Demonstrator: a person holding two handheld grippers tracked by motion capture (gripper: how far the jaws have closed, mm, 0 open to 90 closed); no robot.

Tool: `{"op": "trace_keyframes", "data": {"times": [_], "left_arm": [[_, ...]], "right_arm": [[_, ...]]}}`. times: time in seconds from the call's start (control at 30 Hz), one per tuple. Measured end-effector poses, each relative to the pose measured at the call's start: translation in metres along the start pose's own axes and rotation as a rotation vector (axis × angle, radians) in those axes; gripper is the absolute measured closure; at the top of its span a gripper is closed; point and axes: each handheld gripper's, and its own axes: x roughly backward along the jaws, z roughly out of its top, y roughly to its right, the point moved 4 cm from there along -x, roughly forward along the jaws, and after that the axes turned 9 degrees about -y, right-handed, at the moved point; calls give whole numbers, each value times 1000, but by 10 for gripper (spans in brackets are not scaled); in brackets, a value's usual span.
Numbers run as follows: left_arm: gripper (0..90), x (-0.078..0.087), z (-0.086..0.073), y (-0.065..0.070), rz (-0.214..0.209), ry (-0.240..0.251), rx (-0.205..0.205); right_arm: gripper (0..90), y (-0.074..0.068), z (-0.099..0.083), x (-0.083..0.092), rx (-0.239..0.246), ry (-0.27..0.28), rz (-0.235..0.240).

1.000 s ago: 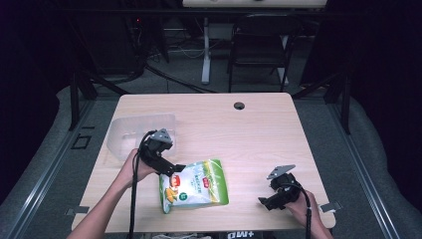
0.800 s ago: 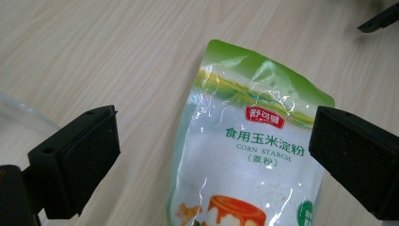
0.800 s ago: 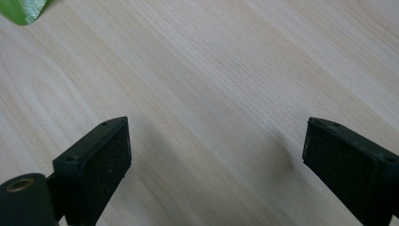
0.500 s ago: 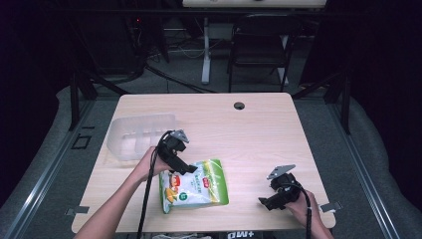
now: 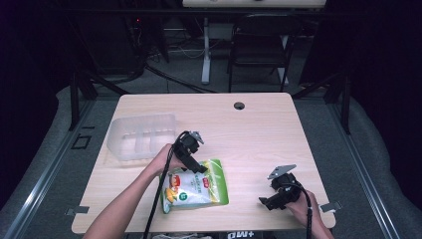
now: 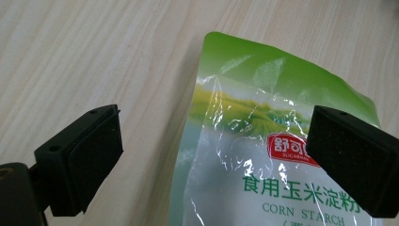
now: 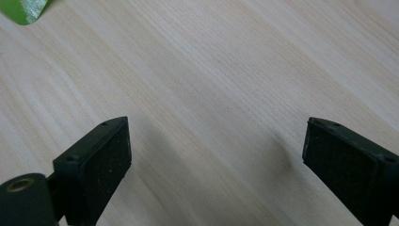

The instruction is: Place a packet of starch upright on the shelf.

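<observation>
Dark floor, a folding chair [image 5: 259, 47] and desk legs lie beyond the pale wooden table [image 5: 259, 129] in the high view. On the table, toward nine o'clock, stands a clear plastic bin [image 5: 142, 136] with dividers inside. At about six o'clock lies a green and white pouch [image 5: 195, 186], flat, its green top edge pointing to twelve. The left gripper [image 5: 198, 167] hangs over the pouch's upper left corner, held by the left hand [image 5: 161, 160], with a black cable trailing down toward six. At about four o'clock the right gripper [image 5: 266, 201] sits low near the table's front edge, in the right hand [image 5: 298, 204], well apart from the pouch; a grey plate tops it. A small dark grommet [image 5: 239, 105] sits near the far edge at twelve.

From the left gripper view, the left gripper [image 6: 211, 155] is spread wide. The pouch [image 6: 263, 155] lies below between the jaws, its green top corner at twelve, a red logo and the words CORN STARCH toward five. One jaw is over bare wood at eight, the other over the pouch at four. Whether the pads touch the pouch I cannot tell.

From the right gripper view, the right gripper [image 7: 214, 165] is also spread wide, with bare table [image 7: 211, 84] between the jaws. A sliver of green pouch [image 7: 26, 9] peeks in at eleven.
</observation>
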Motion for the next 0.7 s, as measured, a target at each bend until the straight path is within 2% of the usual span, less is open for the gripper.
{"op": "trace_keyframes", "data": {"times": [0.2, 0.37, 0.4, 0.5, 0.53, 0.7], "left_arm": [[140, -10, 3, -3, -45, -39, -28], [170, -16, 1, -6, -76, -74, -30], [179, -16, 1, -5, -88, -68, -24], [245, -17, 0, -6, -112, -78, -30], [271, -17, -1, -6, -108, -91, -37], [422, -17, -3, -6, -109, -90, -32]], "right_arm": [[78, 1, 0, 0, -2, 4, 2], [78, 0, 0, 0, -7, 9, -2], [78, 0, 0, 0, -6, 9, -3], [78, 0, 0, 0, -6, 9, -3], [78, 0, 0, 1, -5, 7, -5], [78, 0, 0, 1, -5, 9, -1]]}}
